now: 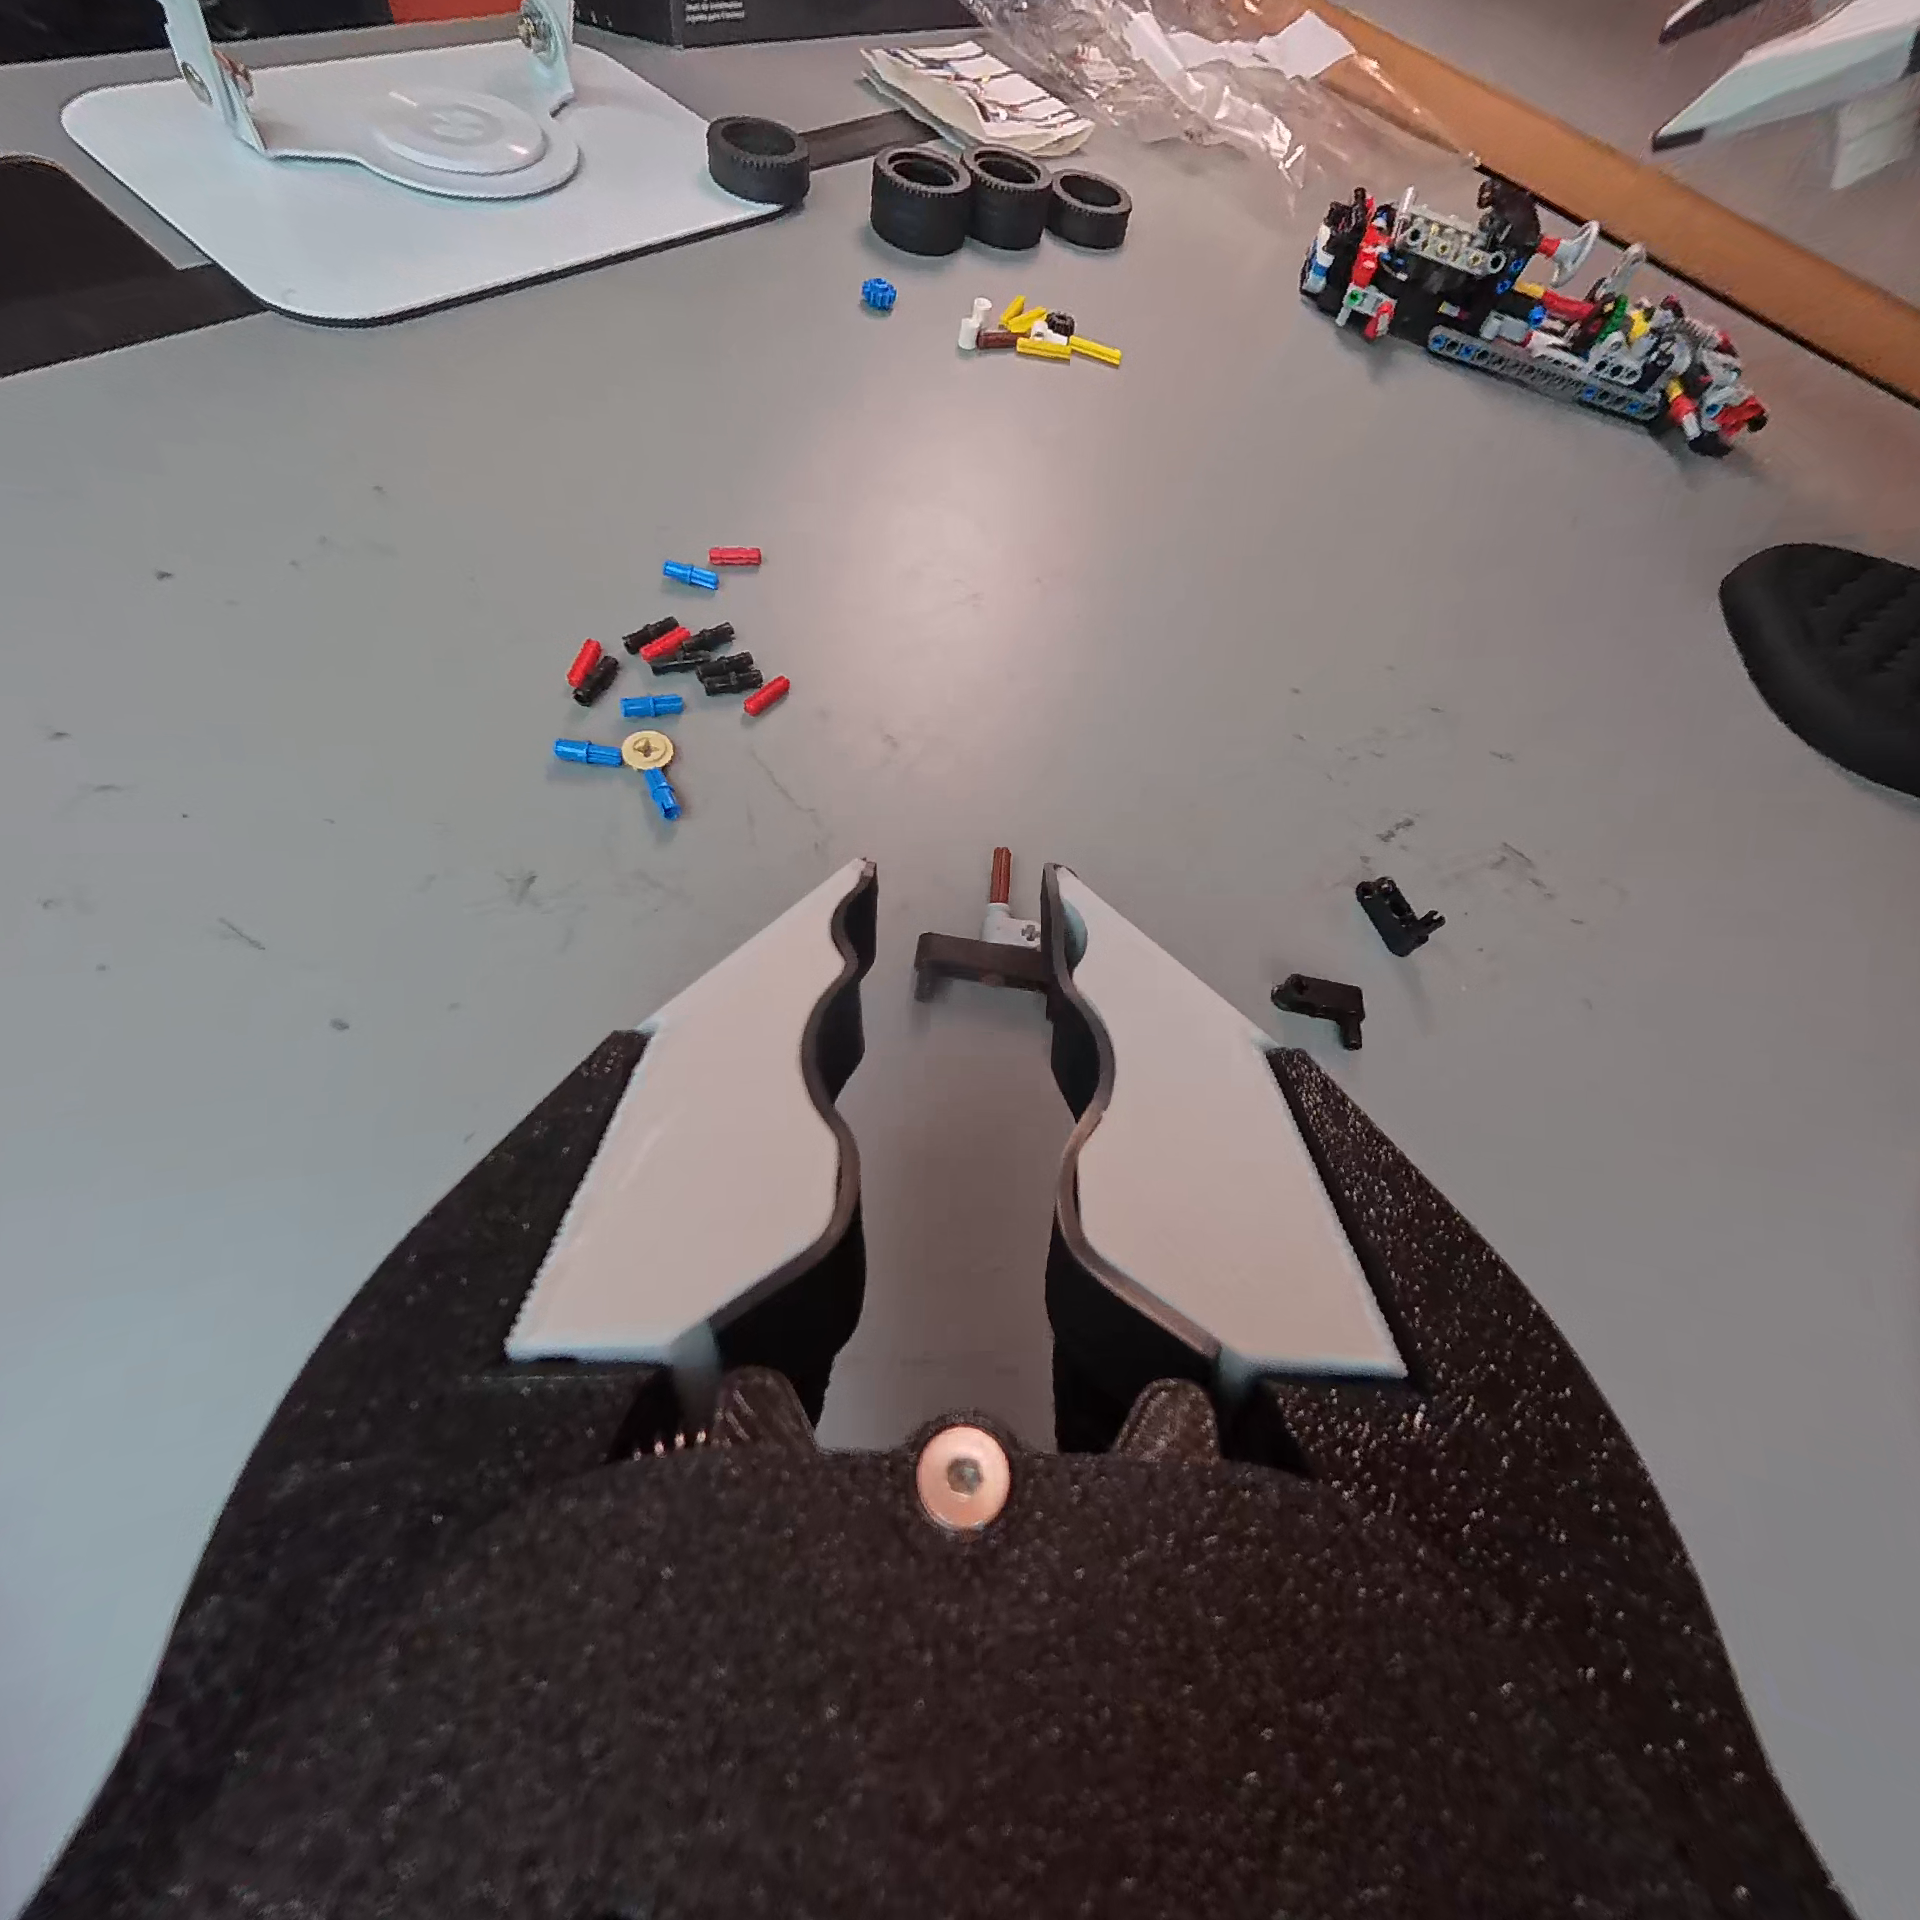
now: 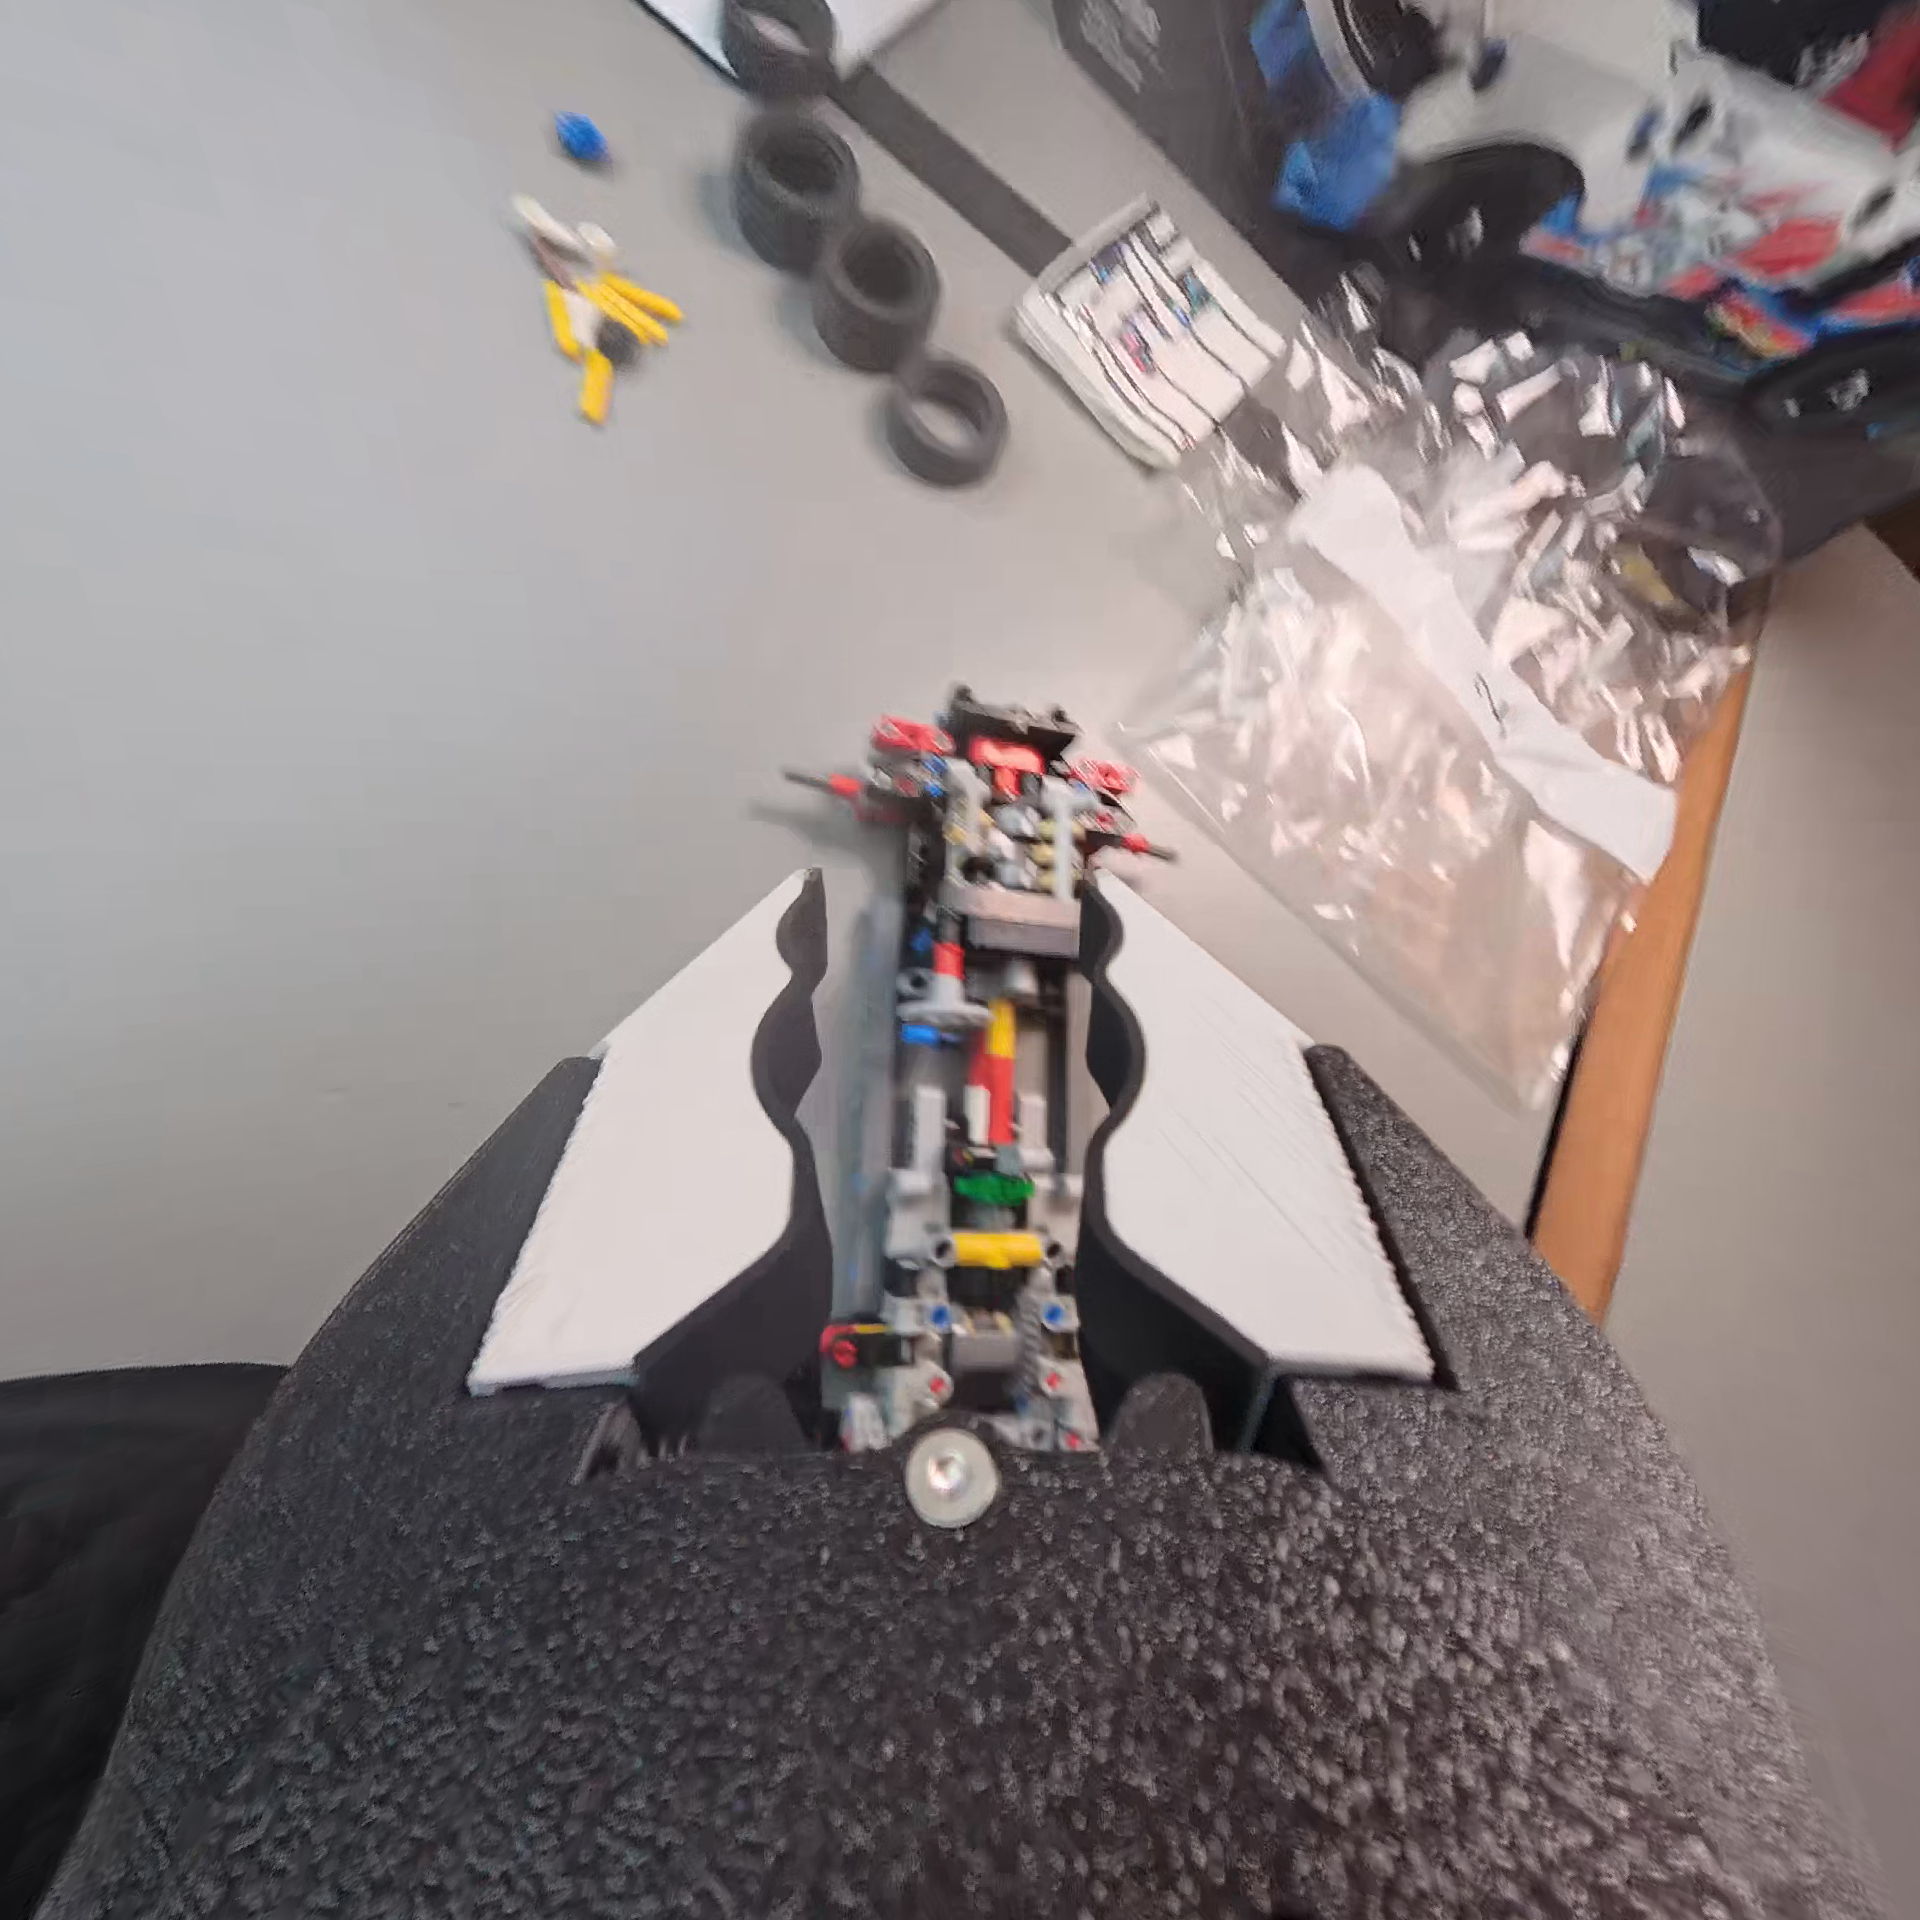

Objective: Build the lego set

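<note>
Your left gripper (image 1: 958, 883) is open, empty; the small black-and-brown subassembly (image 1: 987, 951) lies crosswise between its fingertips. Your right gripper (image 2: 951, 883) straddles the chassis (image 2: 982, 1060) lengthwise, grip uncertain.

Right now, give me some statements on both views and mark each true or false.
1. The left gripper has open fingers. True.
2. The dark L-shaped piece lies beside the tyres. False: it lies between the left fingers' tips.
3. The chassis sits between the right gripper's fingers. True.
4. Six tyres stand on the table. False: four.
</note>
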